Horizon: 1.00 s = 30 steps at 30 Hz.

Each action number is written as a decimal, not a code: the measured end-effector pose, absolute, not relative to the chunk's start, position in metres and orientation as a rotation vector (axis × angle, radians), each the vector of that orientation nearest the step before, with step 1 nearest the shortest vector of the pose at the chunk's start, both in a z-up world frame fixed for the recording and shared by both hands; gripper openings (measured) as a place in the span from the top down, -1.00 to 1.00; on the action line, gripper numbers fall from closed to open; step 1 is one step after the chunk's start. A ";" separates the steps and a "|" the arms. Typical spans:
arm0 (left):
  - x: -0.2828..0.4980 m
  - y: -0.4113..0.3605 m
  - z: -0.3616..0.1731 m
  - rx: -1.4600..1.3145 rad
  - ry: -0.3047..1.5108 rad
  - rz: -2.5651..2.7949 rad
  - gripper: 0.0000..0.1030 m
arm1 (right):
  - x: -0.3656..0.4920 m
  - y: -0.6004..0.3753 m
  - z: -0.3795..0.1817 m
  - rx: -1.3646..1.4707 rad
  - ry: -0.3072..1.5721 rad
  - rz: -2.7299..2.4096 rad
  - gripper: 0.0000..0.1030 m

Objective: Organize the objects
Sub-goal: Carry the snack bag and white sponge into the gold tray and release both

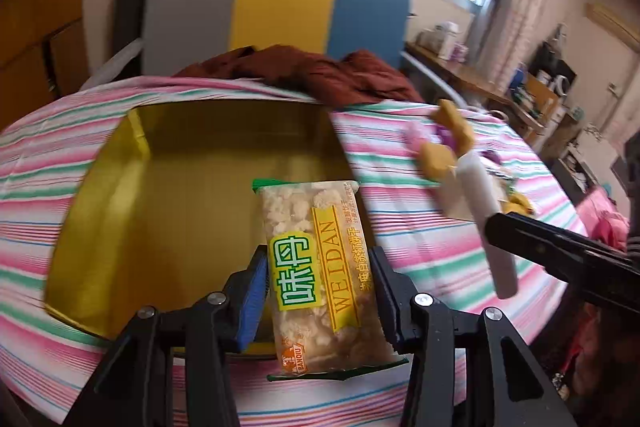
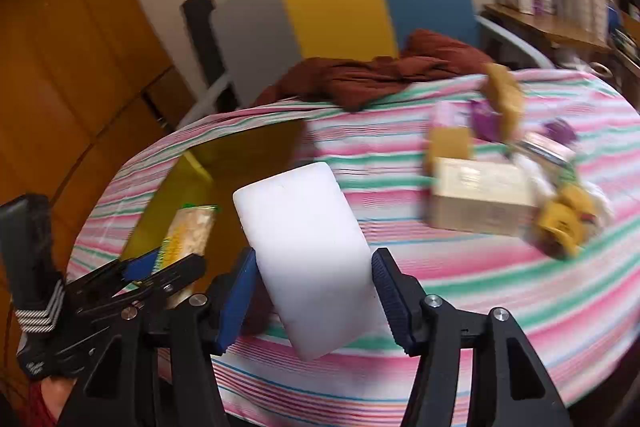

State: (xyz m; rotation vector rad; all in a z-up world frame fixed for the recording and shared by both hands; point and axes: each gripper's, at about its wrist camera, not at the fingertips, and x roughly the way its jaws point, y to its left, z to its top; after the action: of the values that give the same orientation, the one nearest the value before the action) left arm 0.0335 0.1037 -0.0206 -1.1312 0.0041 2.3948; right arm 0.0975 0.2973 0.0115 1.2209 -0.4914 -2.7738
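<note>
My left gripper [image 1: 318, 291] clamps the crinkly clear-plastic "Weidan" snack packet [image 1: 320, 279] by its long edges, poised over the open yellow cardboard box [image 1: 168, 195]. It looks light and crushable, so I'd squeeze gently. My right gripper [image 2: 314, 291] pinches a smooth white rectangular block [image 2: 308, 247] at its lower sides, tilted above the striped tablecloth [image 2: 480, 287]; it seems stiff and possibly slippery.

Striped table [image 1: 420, 247] w/ yellow box [image 1: 192, 163], brown cloth [image 1: 320, 75], snack pile [image 2: 500, 179].
</note>
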 end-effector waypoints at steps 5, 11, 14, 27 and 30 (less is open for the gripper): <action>0.000 0.055 -0.035 -1.219 -0.014 2.468 0.05 | 0.066 0.243 0.012 1.244 -0.428 -2.702 -0.15; -0.029 0.022 -0.057 -1.322 0.020 2.501 0.05 | 0.024 0.196 -0.007 1.345 -0.423 -2.634 -0.16; -0.036 0.015 -0.065 -1.356 0.062 2.501 0.05 | 0.006 0.181 -0.024 1.409 -0.473 -2.588 -0.16; -0.016 -0.034 -0.016 -1.182 -0.026 2.771 -0.84 | -0.032 0.179 -0.079 1.554 -0.980 -2.378 -0.23; -0.012 -0.052 -0.008 -1.154 -0.176 2.839 -0.90 | -0.030 0.171 -0.082 1.548 -0.989 -2.304 -0.23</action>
State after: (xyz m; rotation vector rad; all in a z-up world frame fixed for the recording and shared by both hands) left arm -0.0120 -0.0520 -0.0077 -1.1540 -0.1762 2.8387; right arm -0.0296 0.1706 -0.0821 1.5476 -0.9893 -2.3036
